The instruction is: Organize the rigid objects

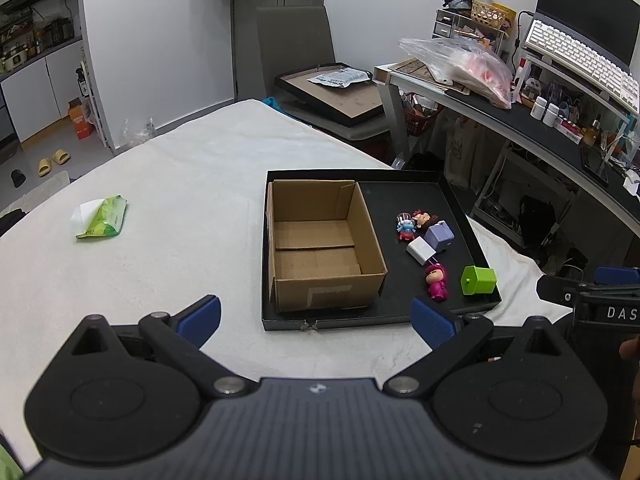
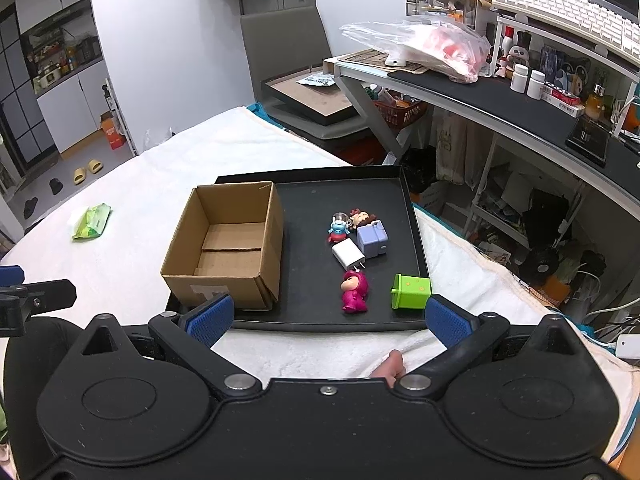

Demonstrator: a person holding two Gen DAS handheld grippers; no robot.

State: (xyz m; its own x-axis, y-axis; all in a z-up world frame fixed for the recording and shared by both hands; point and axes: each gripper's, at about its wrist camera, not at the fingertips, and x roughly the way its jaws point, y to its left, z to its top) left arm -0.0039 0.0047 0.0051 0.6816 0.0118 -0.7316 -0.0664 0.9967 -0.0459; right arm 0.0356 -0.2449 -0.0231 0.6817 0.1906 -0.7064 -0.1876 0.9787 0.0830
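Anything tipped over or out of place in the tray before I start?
Yes: the green toy bin lies tipped on its side near the black tray's front right corner, and the magenta figurine lies flat. The cardboard box is empty.

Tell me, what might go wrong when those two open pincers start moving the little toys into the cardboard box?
1. The white plug-in charger, lilac block-shaped toy and two small figurines lie bunched together, so open fingers closing on one could knock the others aside.
2. The bright green cube-shaped toy sits near the shallow black tray's low rim; a nudge might push it out.
3. The open brown cardboard box looks light; a bump from either gripper could shift it.
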